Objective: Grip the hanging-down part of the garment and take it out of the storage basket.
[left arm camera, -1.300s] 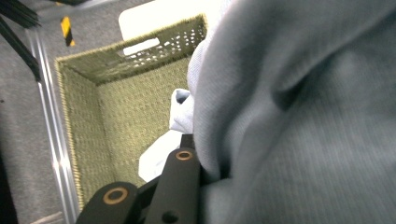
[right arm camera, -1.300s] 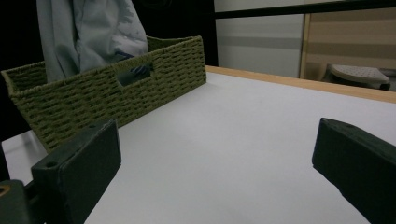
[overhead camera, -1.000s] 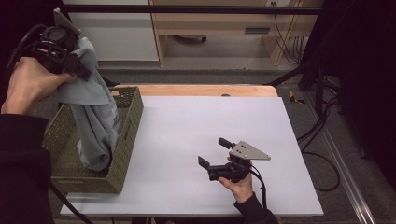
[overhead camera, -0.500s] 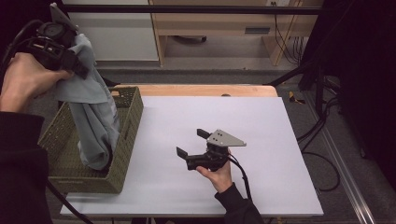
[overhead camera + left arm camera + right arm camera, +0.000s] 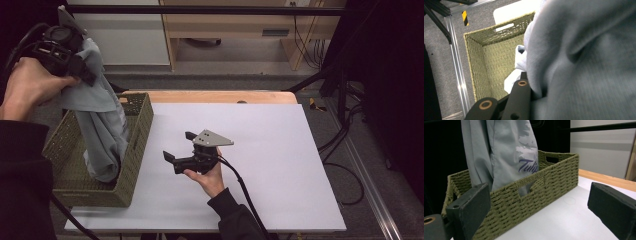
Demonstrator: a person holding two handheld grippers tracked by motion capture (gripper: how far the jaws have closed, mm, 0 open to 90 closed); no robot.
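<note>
A grey-blue garment [image 5: 100, 130] hangs from my left gripper [image 5: 75, 65], which is shut on its top high above the olive woven basket [image 5: 135, 150]. The cloth's lower end rests inside the basket. In the left gripper view the garment [image 5: 584, 65] covers the right side, with the basket [image 5: 496, 65] below. My right gripper [image 5: 178, 146] stands open on the white table [image 5: 280, 150], jaws facing the basket. In the right gripper view the garment [image 5: 506, 152], printed with purple lettering, hangs behind the basket [image 5: 544, 187] wall; nothing lies between the wide-apart fingers [image 5: 471, 207].
The basket stands at the table's left edge. A wooden strip [image 5: 210, 96] runs along the far edge of the table. Dark stands and cables [image 5: 345, 105] lie on the floor to the right. A metal rail [image 5: 459, 75] runs beside the basket.
My right gripper has slid left across the table toward the basket. The left gripper has held the garment up, shifting only slightly.
</note>
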